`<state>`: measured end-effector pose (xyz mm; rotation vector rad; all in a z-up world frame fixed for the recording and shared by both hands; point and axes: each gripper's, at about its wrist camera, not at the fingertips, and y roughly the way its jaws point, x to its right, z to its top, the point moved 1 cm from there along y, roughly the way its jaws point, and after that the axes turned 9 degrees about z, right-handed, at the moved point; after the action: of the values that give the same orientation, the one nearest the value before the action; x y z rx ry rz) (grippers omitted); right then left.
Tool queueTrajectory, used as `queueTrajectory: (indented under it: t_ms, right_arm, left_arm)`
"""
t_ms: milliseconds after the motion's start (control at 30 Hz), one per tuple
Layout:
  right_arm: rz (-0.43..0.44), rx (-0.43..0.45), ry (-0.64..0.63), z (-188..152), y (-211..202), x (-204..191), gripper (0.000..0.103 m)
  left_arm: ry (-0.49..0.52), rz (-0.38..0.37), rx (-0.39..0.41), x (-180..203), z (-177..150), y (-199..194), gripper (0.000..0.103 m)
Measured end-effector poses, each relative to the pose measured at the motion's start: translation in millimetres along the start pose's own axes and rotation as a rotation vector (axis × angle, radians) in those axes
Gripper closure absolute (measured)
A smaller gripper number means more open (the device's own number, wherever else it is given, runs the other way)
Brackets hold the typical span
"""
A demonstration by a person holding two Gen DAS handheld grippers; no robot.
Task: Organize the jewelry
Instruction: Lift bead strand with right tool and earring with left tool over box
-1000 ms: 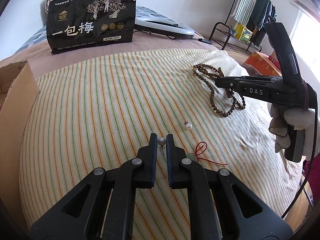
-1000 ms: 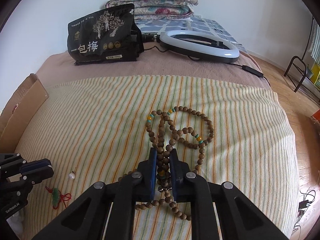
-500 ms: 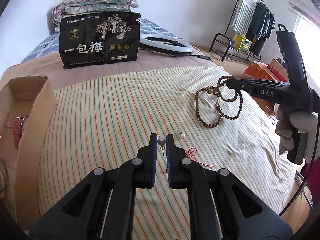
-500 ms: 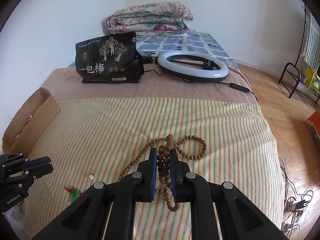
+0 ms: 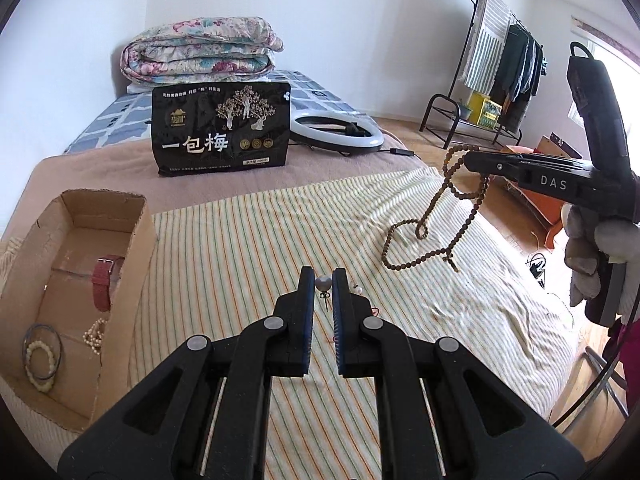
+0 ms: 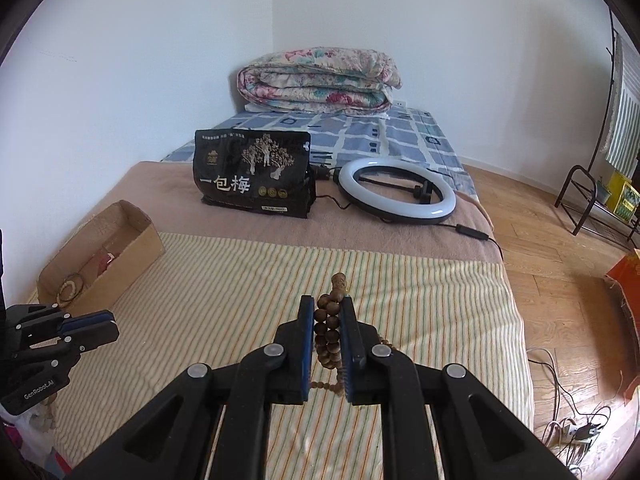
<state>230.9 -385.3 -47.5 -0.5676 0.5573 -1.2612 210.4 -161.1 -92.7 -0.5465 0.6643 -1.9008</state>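
Transfer step in hand, 2 items lifted. Left gripper (image 5: pixel 323 285) clamped on a pearl stud earring (image 5: pixel 322 284), held above the striped cloth (image 5: pixel 240 248). Right gripper (image 6: pixel 329 322) clamped on the wooden bead necklace (image 6: pixel 328 328), lower loops trailing on the cloth. Next, as judged: carry both to the cardboard box (image 5: pixel 138 240) at left, release inside beside the red watch strap (image 5: pixel 103 288).

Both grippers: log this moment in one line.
left gripper: shut on pearl earring | right gripper: shut on bead necklace, partly lifted
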Motion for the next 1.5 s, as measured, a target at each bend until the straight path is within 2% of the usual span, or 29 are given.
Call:
queueTrajectory:
  t_ms: [500, 800, 1100, 1500]
  right_arm:
    - [0.026, 0.094, -0.102, 38, -59, -67, 0.093]
    - [0.091, 0.148, -0.151, 63, -80, -115, 0.093]
    - [0.154, 0.182, -0.22, 88, -76, -171, 0.093]
    - [0.244, 0.203, -0.258, 120, -49, -233, 0.093]
  left_arm:
    - [-0.016, 0.04, 0.092, -24, 11, -70, 0.097]
    - [-0.028, 0.084, 0.13, -49, 13, -101, 0.097]
    - [-0.067, 0.141, 0.144, -90, 11, -118, 0.097]
    - [-0.124, 0.23, 0.143, -155, 3, -129, 0.097]
